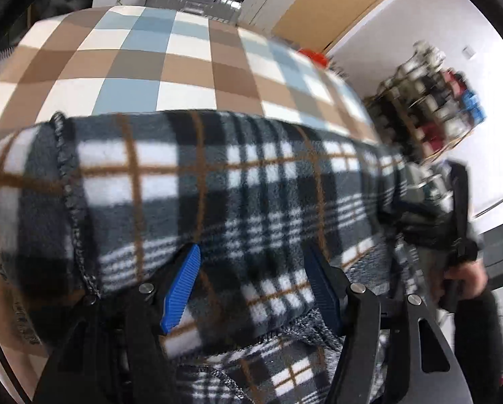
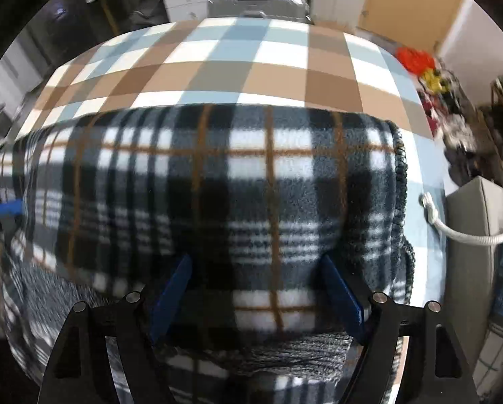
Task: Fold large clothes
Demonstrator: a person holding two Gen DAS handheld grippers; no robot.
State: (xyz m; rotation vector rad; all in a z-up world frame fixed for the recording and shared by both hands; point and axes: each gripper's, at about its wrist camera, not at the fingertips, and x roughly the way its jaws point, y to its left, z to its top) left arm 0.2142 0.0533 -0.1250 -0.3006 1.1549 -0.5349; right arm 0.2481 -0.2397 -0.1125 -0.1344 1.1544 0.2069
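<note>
Right wrist only: rope-handled grey bin (image 2: 476,222) beside plaid blanket (image 2: 217,185).

Plaid blanket (image 1: 217,185) ran off the bottom edge in both wrist views, near folds hidden behind the gripper frames, shelf clutter (image 1: 429,101) and person's hand (image 1: 466,279) at right motion-blurred beyond telling, grey bin (image 2: 480,235) cut by the right edge, background cabinets too small.

plaid fleece blanket (image 2: 251,175), folded, layered
</note>
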